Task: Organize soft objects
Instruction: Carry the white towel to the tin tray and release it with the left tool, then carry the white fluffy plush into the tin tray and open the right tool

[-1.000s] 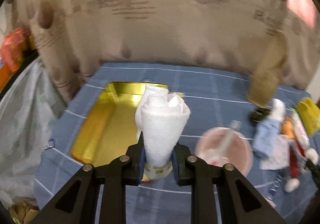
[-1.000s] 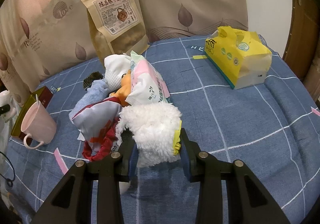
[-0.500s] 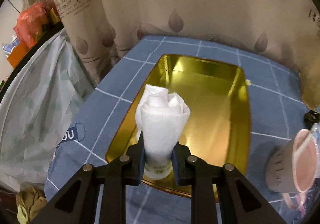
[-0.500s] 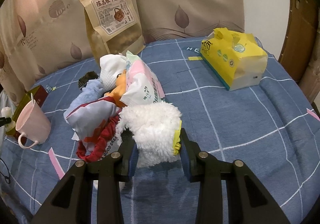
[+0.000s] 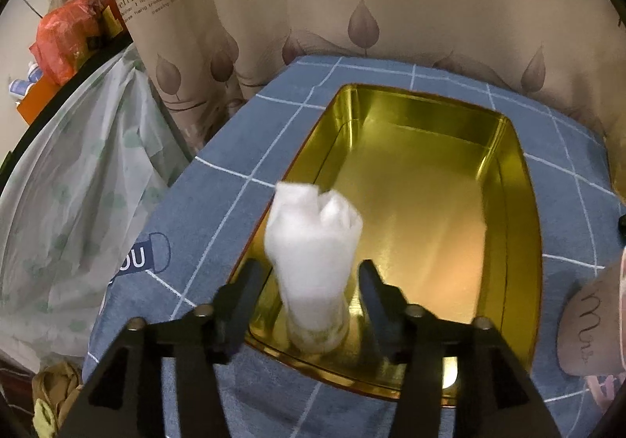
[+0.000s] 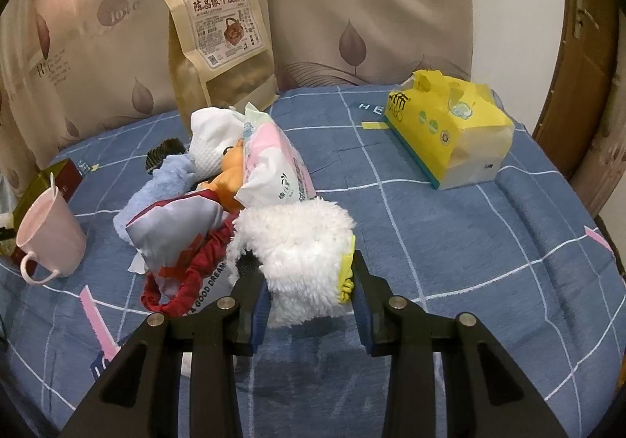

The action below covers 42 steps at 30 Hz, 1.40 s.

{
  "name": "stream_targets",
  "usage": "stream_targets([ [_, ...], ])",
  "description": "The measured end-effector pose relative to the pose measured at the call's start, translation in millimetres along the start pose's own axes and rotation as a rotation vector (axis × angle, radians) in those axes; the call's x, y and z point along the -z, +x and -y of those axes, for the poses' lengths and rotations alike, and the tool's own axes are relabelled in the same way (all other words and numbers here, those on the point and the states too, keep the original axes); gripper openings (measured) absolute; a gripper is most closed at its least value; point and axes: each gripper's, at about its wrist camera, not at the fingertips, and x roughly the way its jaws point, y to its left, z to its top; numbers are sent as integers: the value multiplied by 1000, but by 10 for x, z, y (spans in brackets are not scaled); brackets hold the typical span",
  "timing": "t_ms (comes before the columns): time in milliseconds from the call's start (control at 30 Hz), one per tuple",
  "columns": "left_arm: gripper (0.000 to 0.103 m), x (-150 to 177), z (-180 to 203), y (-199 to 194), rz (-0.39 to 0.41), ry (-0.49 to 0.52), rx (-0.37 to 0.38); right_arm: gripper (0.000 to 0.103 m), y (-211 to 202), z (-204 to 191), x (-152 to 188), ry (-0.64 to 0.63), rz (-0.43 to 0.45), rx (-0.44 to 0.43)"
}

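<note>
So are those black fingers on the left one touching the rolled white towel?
Apart. The left wrist view shows tin visible between both fingers and the rolled white towel over the gold tin.

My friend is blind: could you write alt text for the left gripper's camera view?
A rolled white towel stands between the open left gripper fingers, over the near end of a gold metal tin on a blue checked cloth.

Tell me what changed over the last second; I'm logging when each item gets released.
The left hand-held gripper swung over the gold metal tray and opened, letting go of the rolled white towel, which now stands blurred at the tray's near end. The right hand-held gripper stayed shut on the fluffy white cloth; the pile behind it looks undisturbed.
</note>
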Motion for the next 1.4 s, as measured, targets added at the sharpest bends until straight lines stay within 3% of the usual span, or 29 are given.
stream_targets([
  [400, 64, -35, -157, -454, 135, -30, 85, 34, -218, -93, -155, -20, 55, 12],
  [667, 64, 47, -309, -819, 206, -90, 86, 33, -469, -526, -549, -101, 110, -94],
  [867, 64, 215, -321, -877, 186, -86, 80, 33, -533, -1322, -782, -240, 119, -244],
  [1200, 64, 564, -523, -881, 127, -152, 47, 33, -324, -2909, -768, -463, 48, -485],
  [1400, 64, 617, -694, -881, 134, -206, 27, 33, -54, -3818, -719, -533, -25, -547],
])
